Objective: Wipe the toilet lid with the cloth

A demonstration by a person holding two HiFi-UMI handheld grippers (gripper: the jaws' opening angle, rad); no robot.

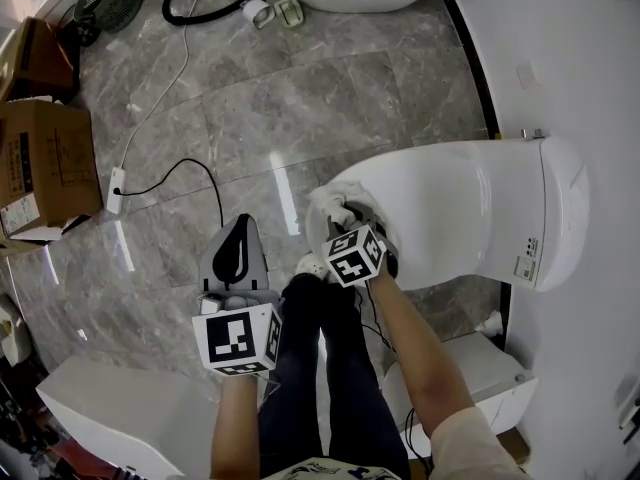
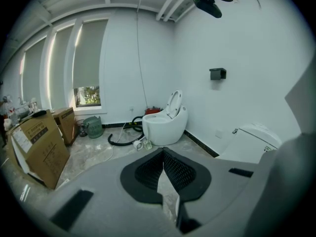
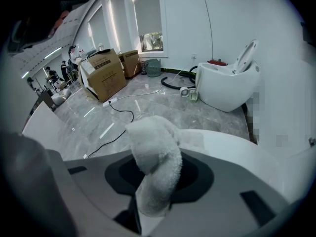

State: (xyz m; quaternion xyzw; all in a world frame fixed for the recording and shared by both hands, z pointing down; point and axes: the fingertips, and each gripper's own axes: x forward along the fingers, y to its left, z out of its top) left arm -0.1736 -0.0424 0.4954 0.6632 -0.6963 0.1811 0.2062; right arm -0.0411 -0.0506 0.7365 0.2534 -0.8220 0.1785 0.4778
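Cardboard box (image 1: 40,163), power strip (image 1: 116,190), perhaps fan (image 1: 110,3).

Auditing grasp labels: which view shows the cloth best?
Right gripper view: the cloth fills the centre, clamped in the right gripper and curling upward. Head view shows only a white bunch at the front edge of the toilet lid, partly behind that gripper. Left gripper view doesn't show it.

Toilet lid (image 1: 460,203): top bare; near end taken up by the right tongs (image 1: 350,216), clamped on a white cloth (image 1: 325,200); wall (image 1: 600,68) just beyond the tank end. Marble floor (image 1: 300,98) to the left: open, crossed by a black cable (image 1: 190,162) and power strip (image 1: 116,189). Cardboard boxes (image 1: 40,163) ranged along its left edge.
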